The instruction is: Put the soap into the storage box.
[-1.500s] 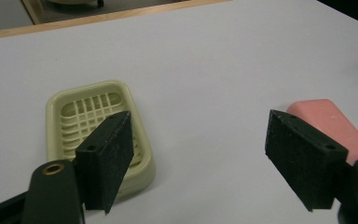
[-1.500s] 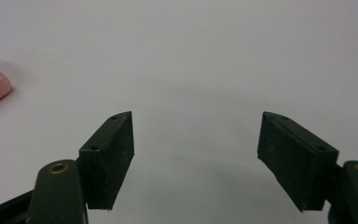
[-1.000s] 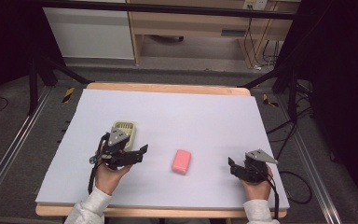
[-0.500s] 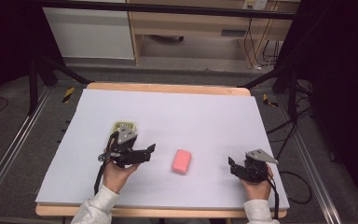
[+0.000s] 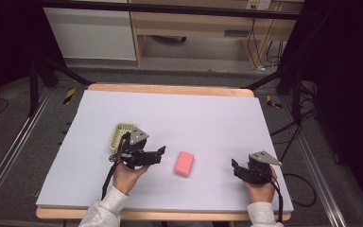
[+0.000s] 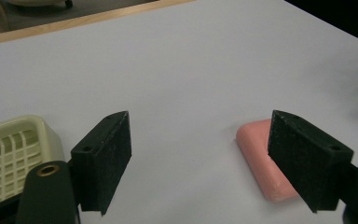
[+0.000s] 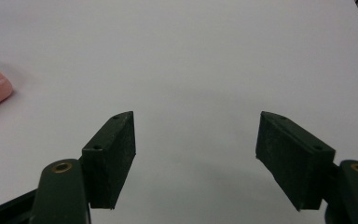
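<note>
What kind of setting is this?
Probably a lab data-collection rig: a white-covered table inside a dark metal frame, loose cables on the floor, and handheld camera-carrying grippers, left and right.

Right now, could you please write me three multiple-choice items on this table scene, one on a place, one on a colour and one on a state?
1. Where does the soap bar lie?
A. between the two tongs
B. inside the soap dish
C. off the table

2. What colour is the soap dish?
A. blue
B. pale yellow
C. black

3. How do the left tongs stand?
A. shut on the bar
B. shut on nothing
C. open, holding nothing

Key: 1 A, the bar sits on the bare table with the left tongs on one side and the right tongs on the other. 2 B, its slatted grid is cream-yellow. 3 C, the jaws stand wide apart with bare table between them.
</note>
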